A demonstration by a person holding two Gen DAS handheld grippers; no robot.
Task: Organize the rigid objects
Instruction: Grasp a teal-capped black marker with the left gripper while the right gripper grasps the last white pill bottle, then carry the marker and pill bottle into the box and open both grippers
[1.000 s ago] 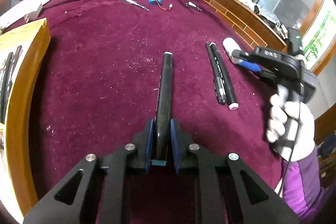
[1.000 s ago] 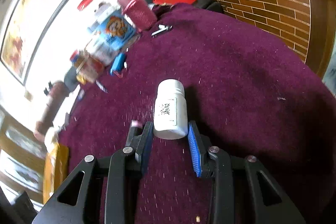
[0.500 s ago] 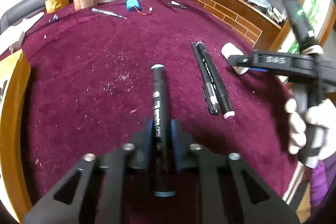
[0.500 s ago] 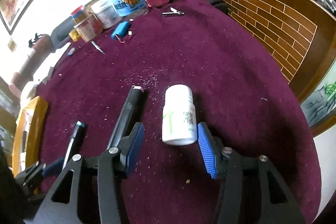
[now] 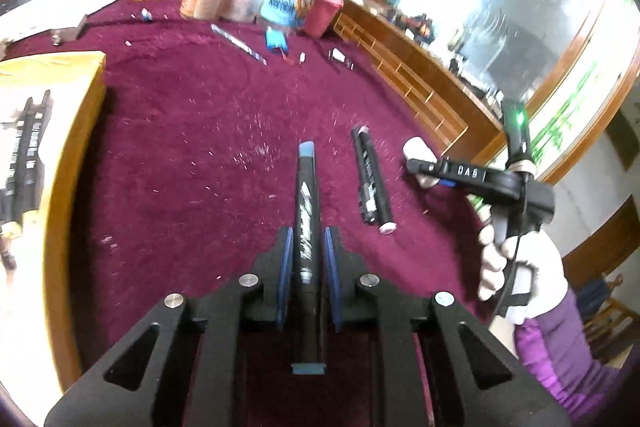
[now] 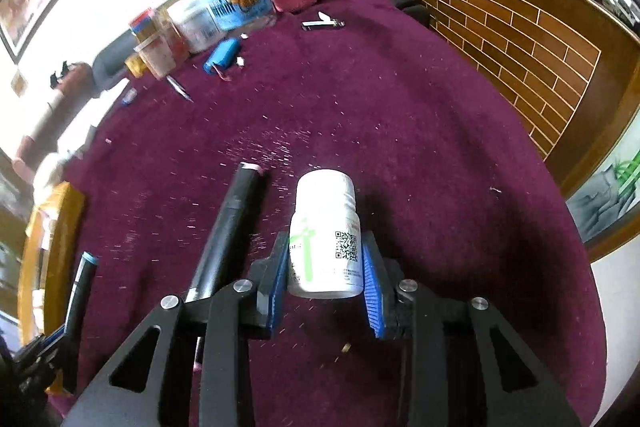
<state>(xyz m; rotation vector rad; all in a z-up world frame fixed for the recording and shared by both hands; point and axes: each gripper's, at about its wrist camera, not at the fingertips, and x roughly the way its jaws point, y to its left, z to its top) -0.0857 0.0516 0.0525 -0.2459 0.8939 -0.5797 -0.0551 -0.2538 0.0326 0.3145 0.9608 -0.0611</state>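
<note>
Maroon felt covers the table (image 6: 440,131). Right gripper (image 6: 326,269) clamps the white bottle (image 6: 324,239) mid-body: light, rigid, slick plastic, best squeezed across the label. Left gripper (image 5: 307,259) pinches a stiff marker (image 5: 307,211). Two markers (image 5: 372,183) lie between; far felt is open, the right edge near.

Left claw (image 5: 307,259) clamped shut; right claw (image 6: 326,267) pinched shut, both level.
</note>
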